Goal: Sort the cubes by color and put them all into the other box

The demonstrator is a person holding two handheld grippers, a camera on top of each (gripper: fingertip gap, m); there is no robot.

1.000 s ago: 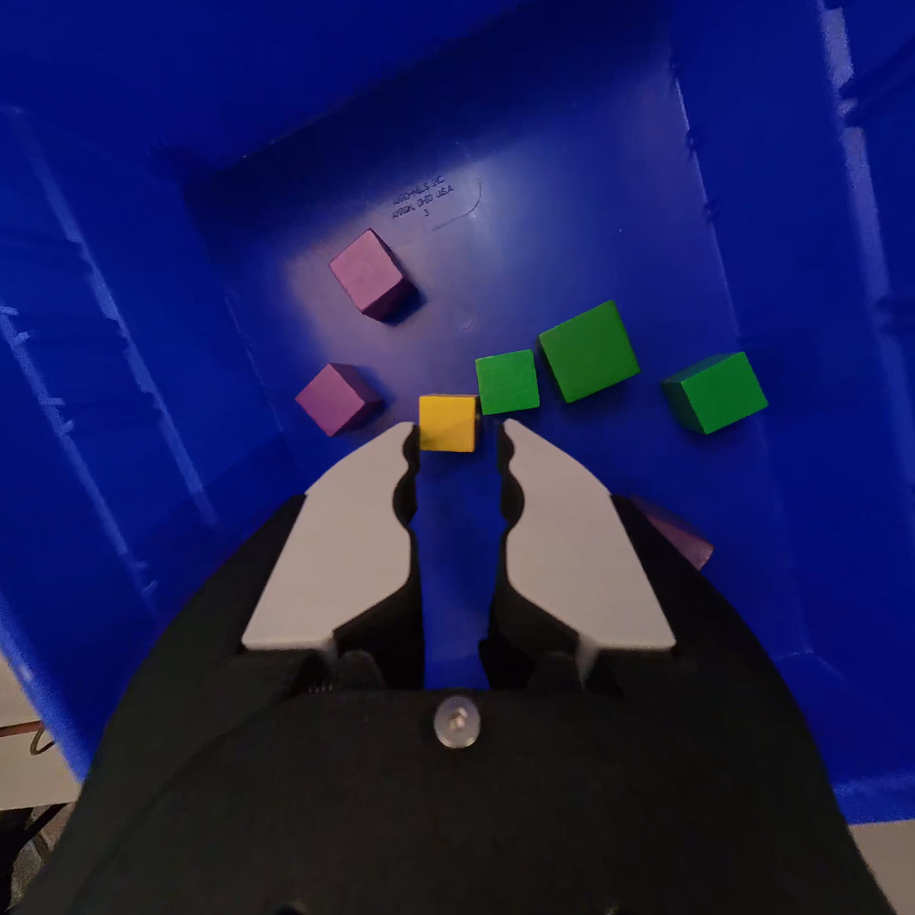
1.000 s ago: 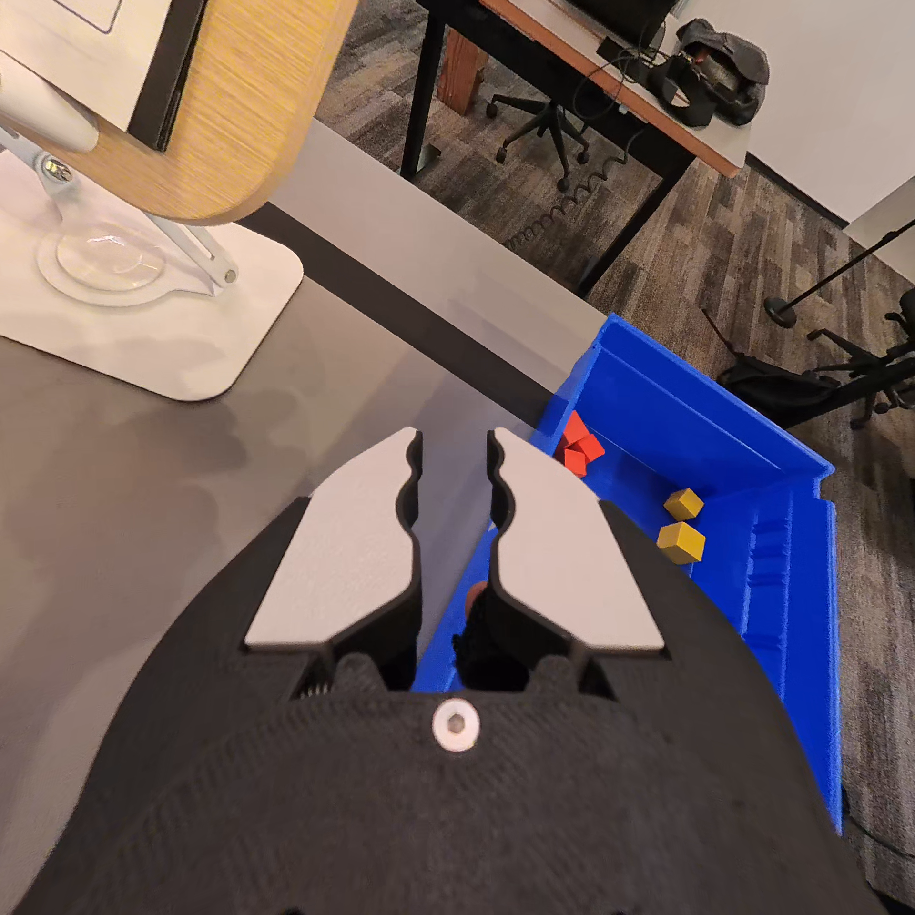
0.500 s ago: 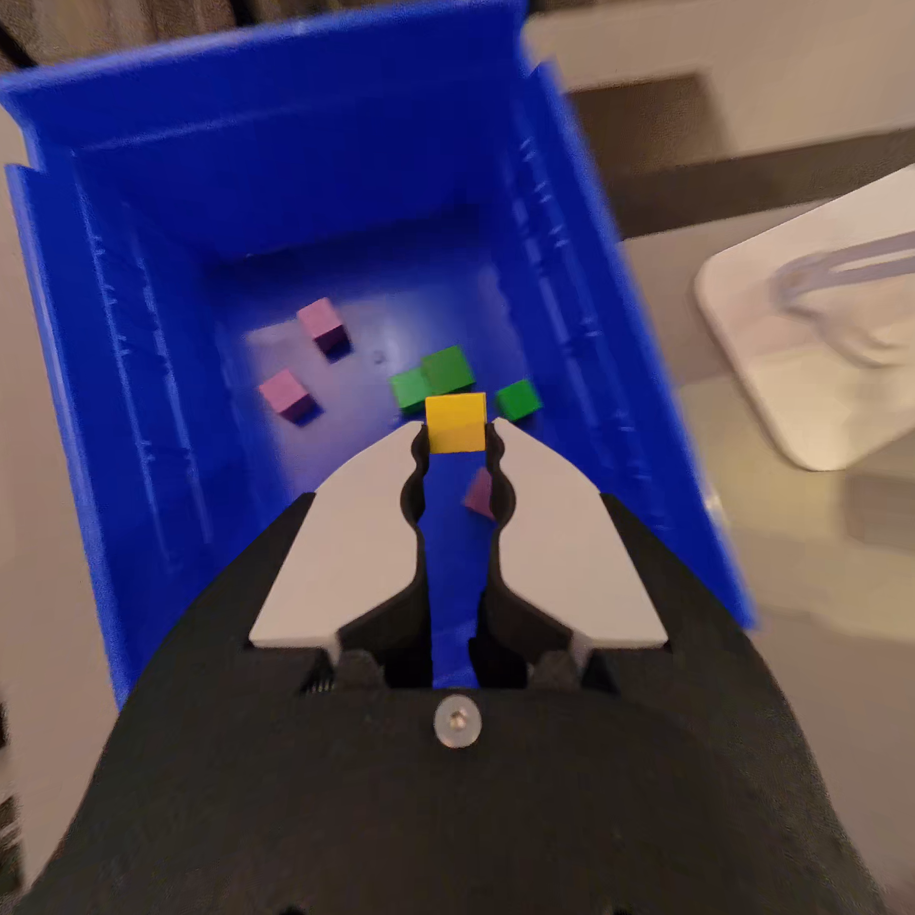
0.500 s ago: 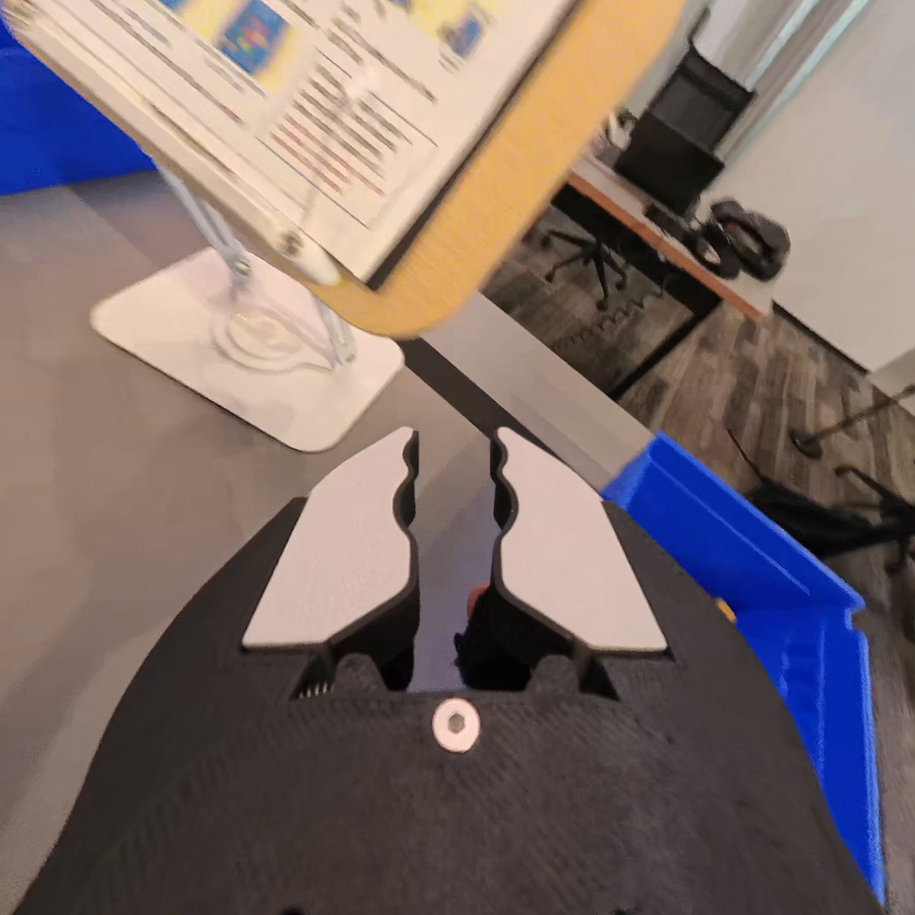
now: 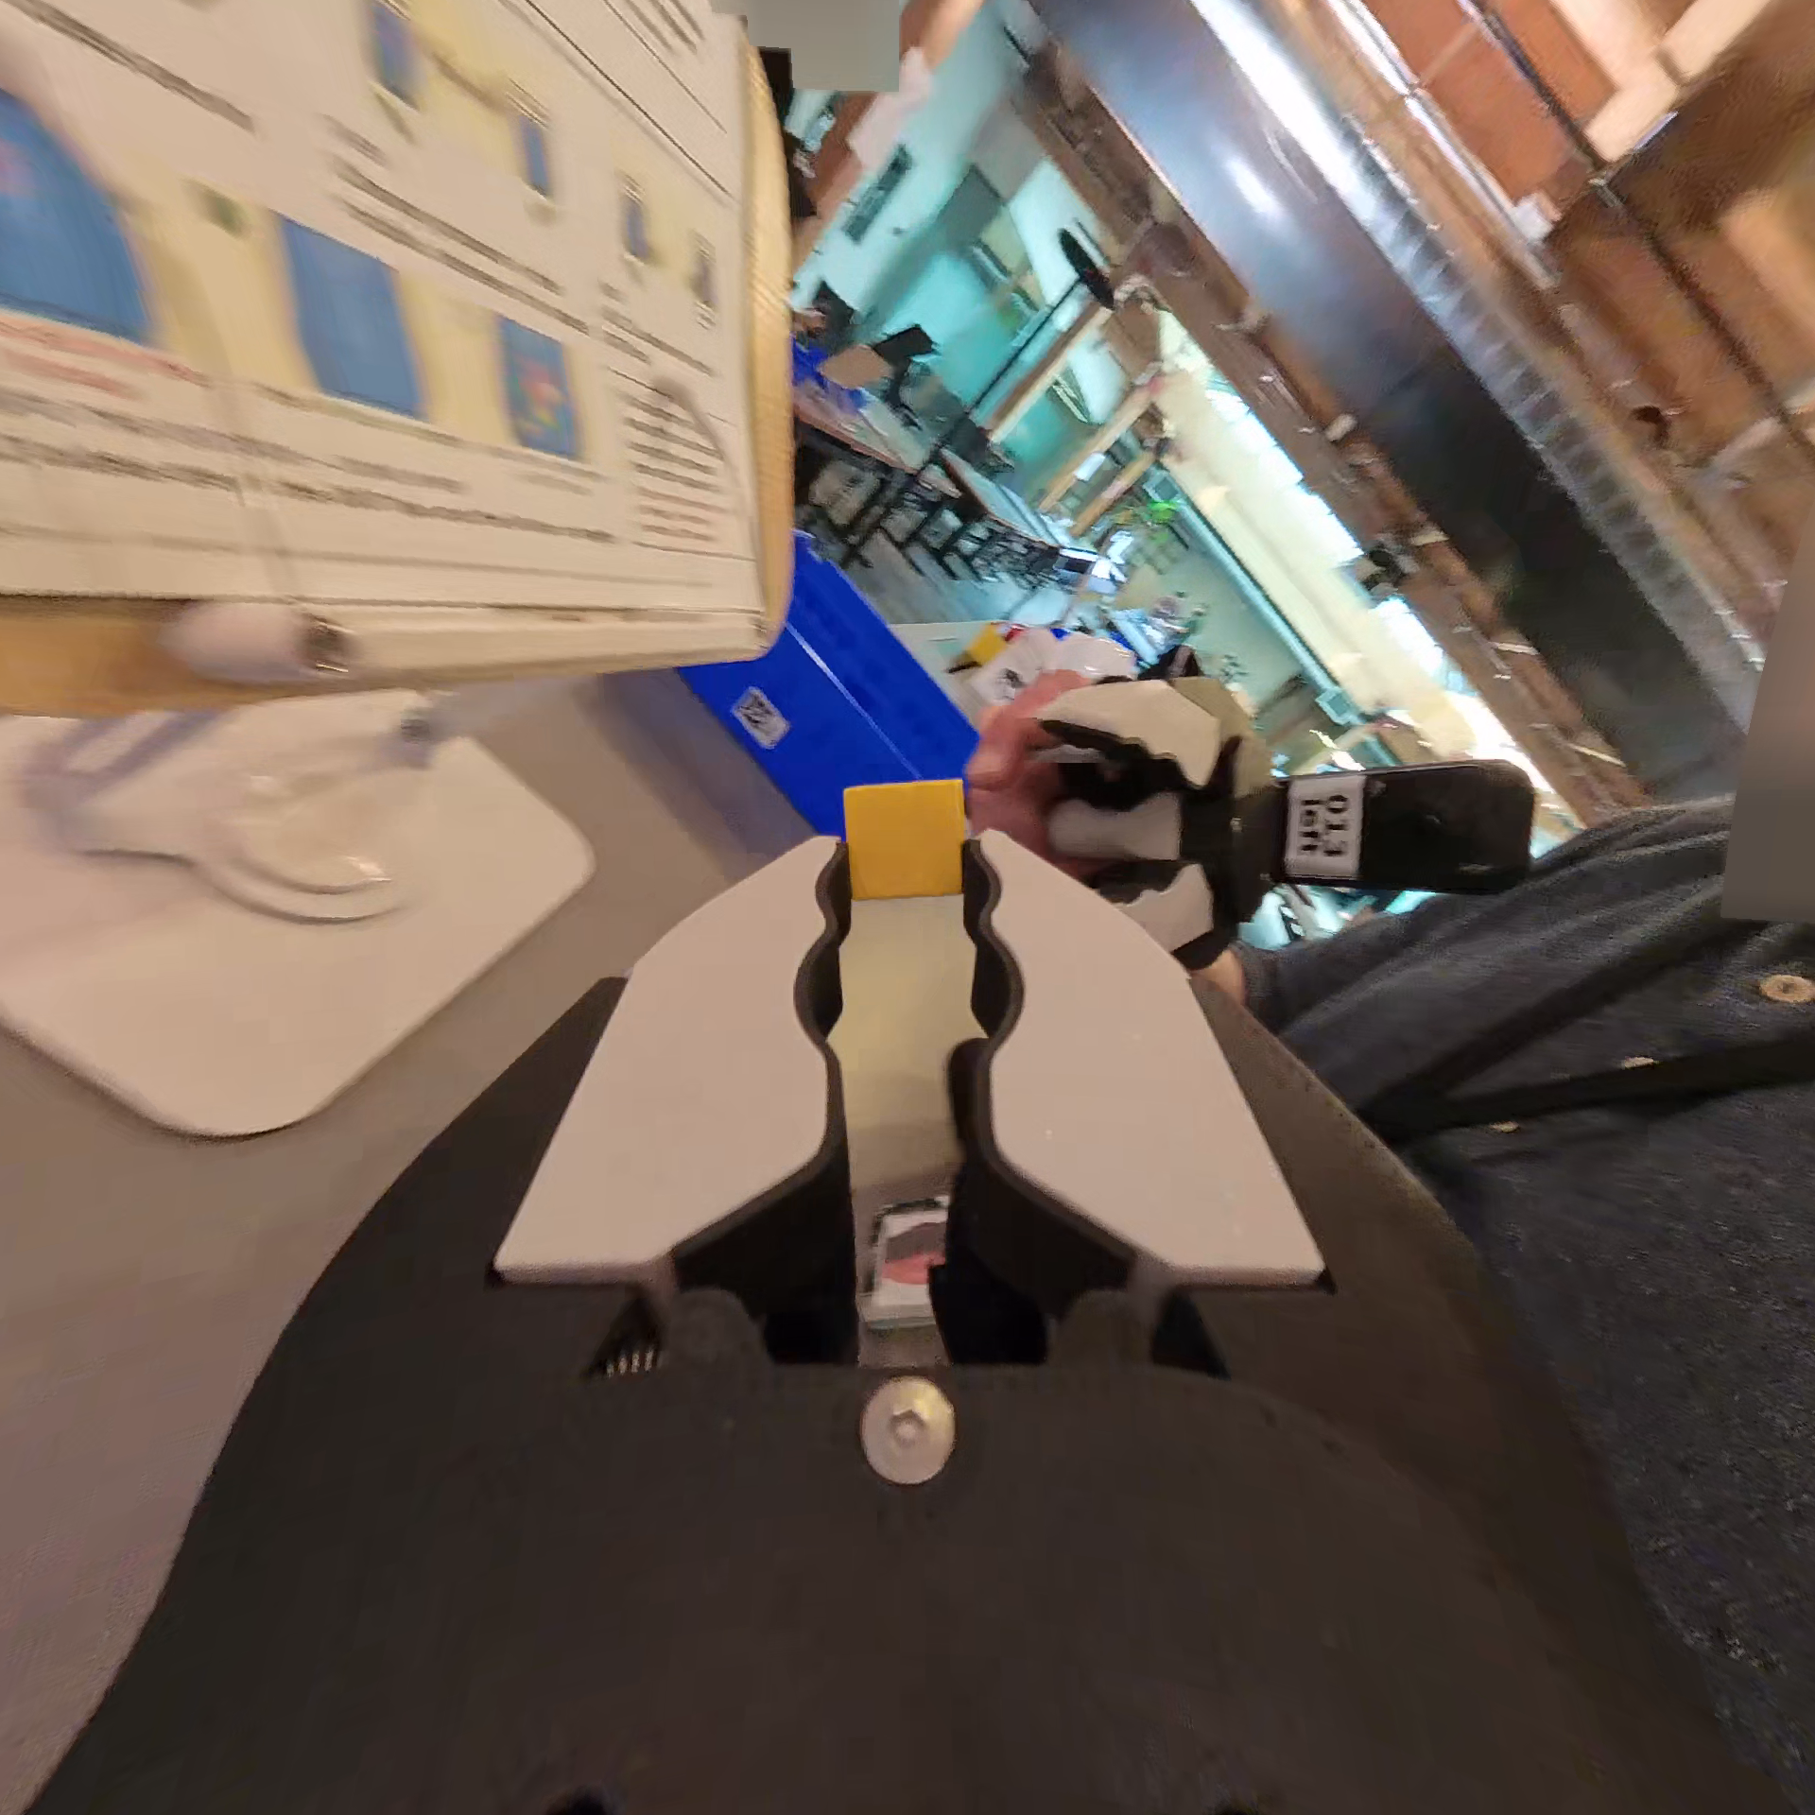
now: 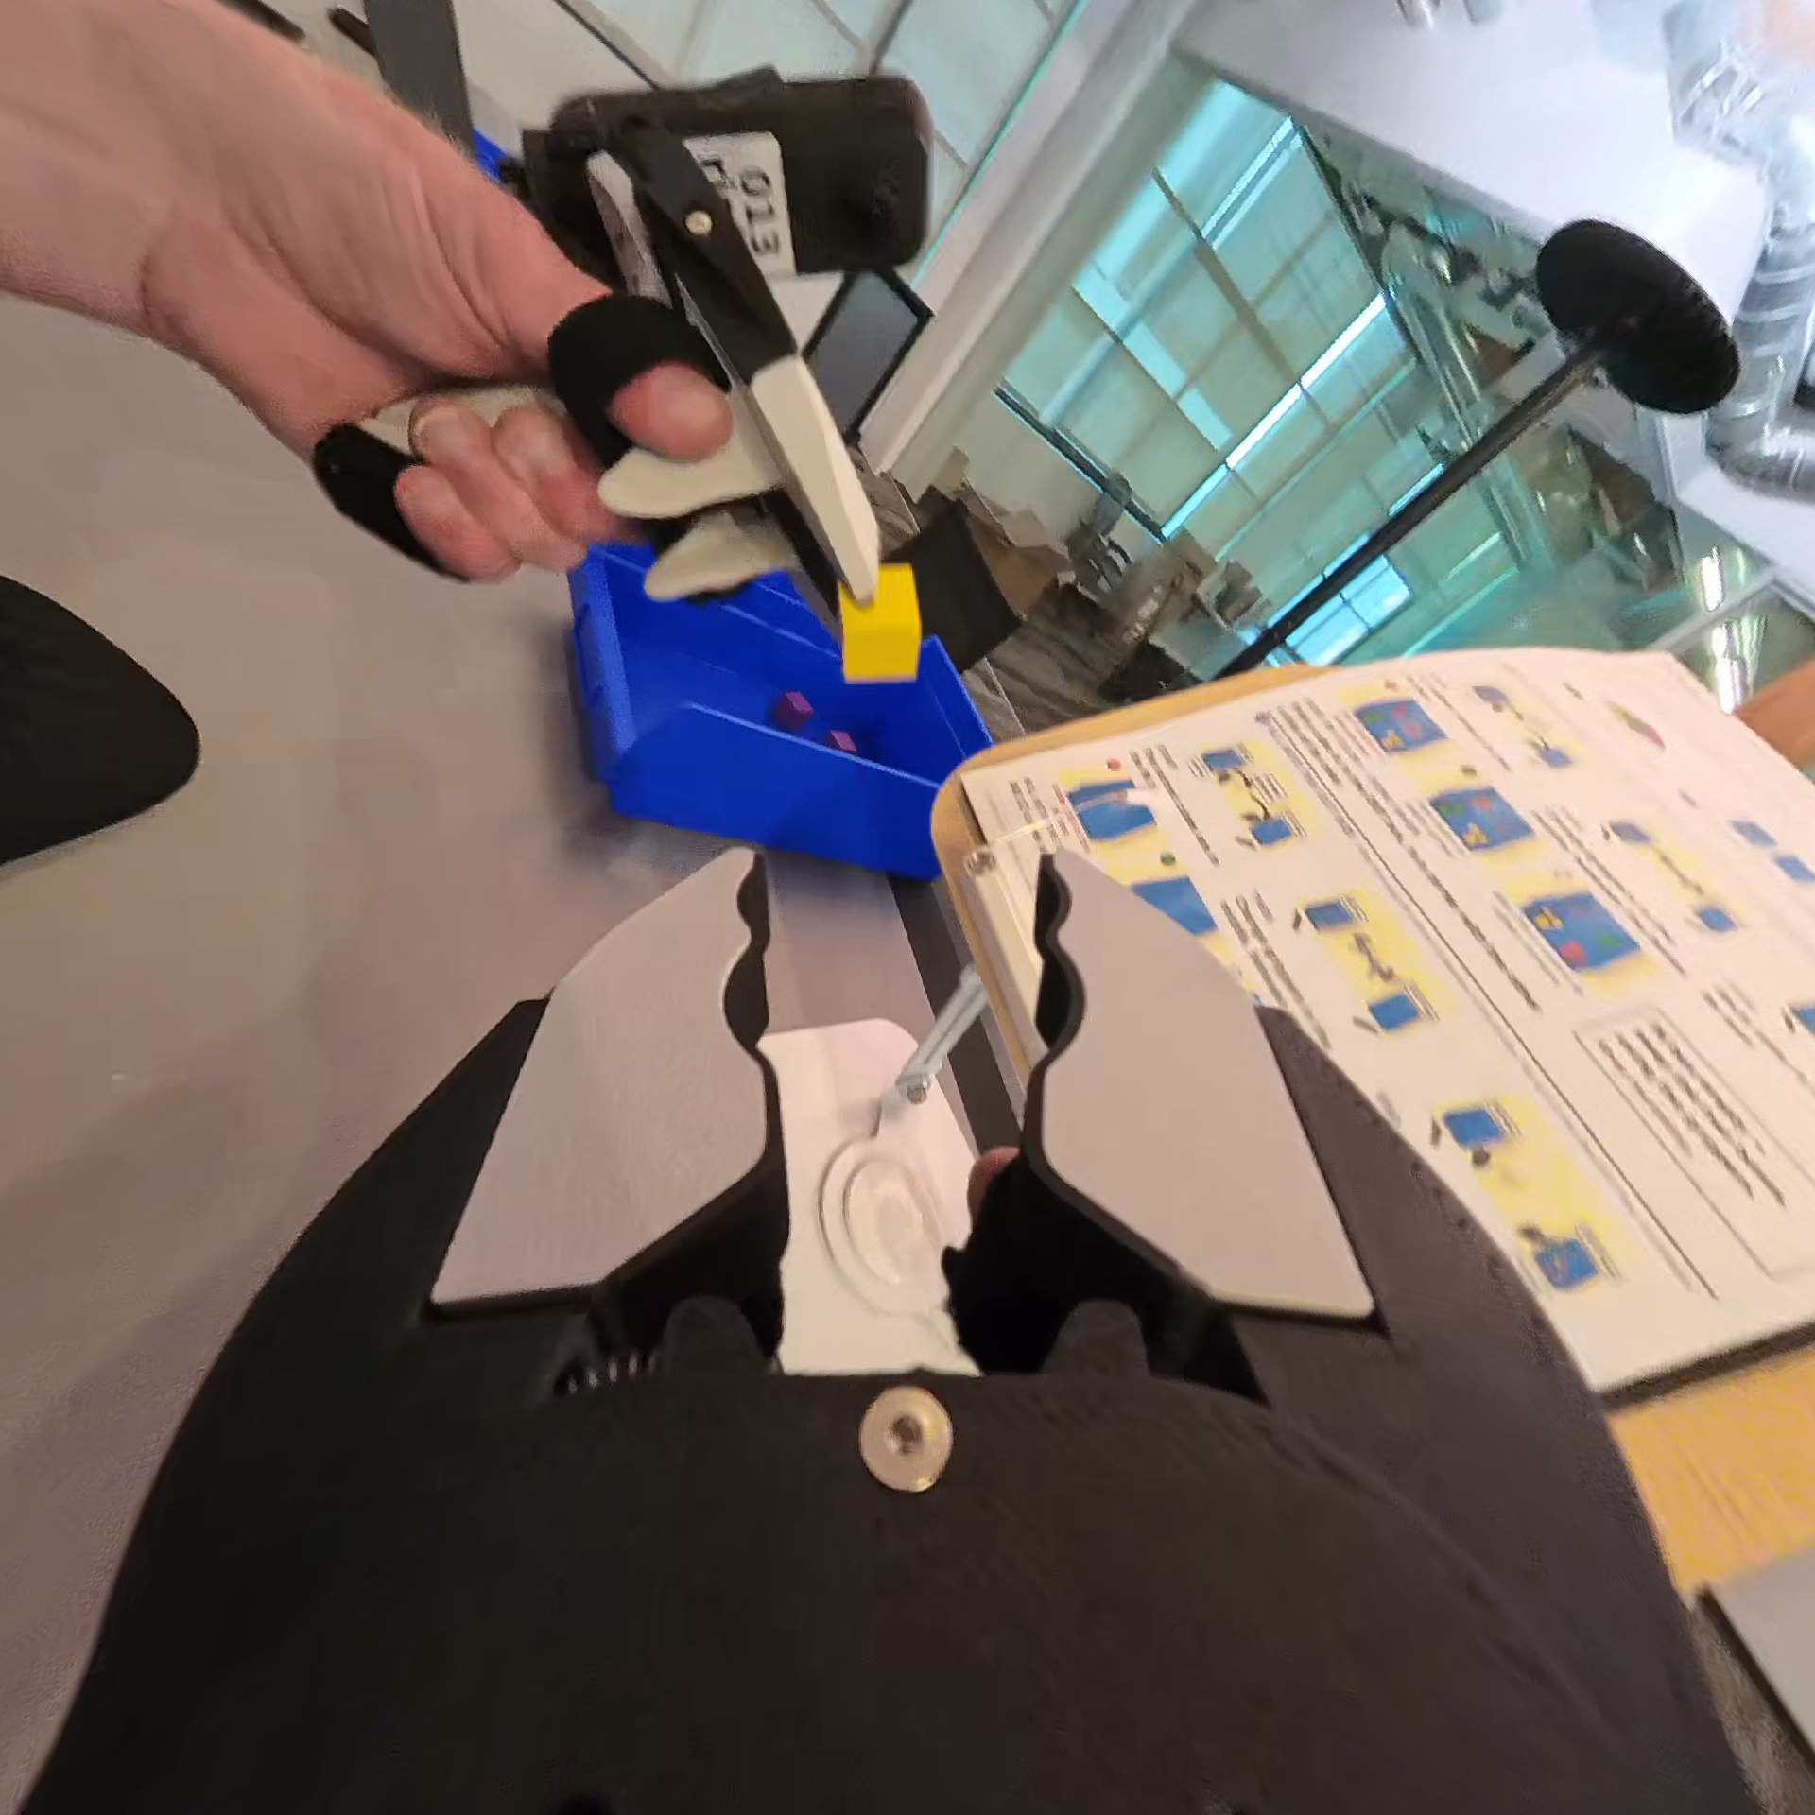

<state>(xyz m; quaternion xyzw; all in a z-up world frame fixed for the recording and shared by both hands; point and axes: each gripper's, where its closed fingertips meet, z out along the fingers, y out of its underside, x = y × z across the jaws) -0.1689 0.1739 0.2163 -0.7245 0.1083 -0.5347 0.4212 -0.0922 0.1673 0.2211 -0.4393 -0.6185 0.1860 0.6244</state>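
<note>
My left gripper (image 5: 904, 852) is shut on a yellow cube (image 5: 904, 837), both pads pressed on its sides, and it holds the cube in the air. The right wrist view shows the same cube (image 6: 881, 629) pinched in the left gripper (image 6: 864, 589) above a blue box (image 6: 766, 786) that holds two purple cubes (image 6: 794, 705). My right gripper (image 6: 899, 884) is open and empty above the grey table (image 6: 295, 884). It also shows in the left wrist view (image 5: 1110, 786), in a hand beside another blue box (image 5: 835, 707).
A wooden document stand with a printed sheet (image 6: 1424, 933) on a white base (image 5: 246, 933) stands between the two boxes. A person's dark sleeve (image 5: 1571, 1080) is at the right. A hand (image 6: 295, 246) holds the left gripper.
My left gripper closed on the yellow cube inside the blue box, lifted it out and swung away from the box. My right gripper turned toward the left one and opened wider.
</note>
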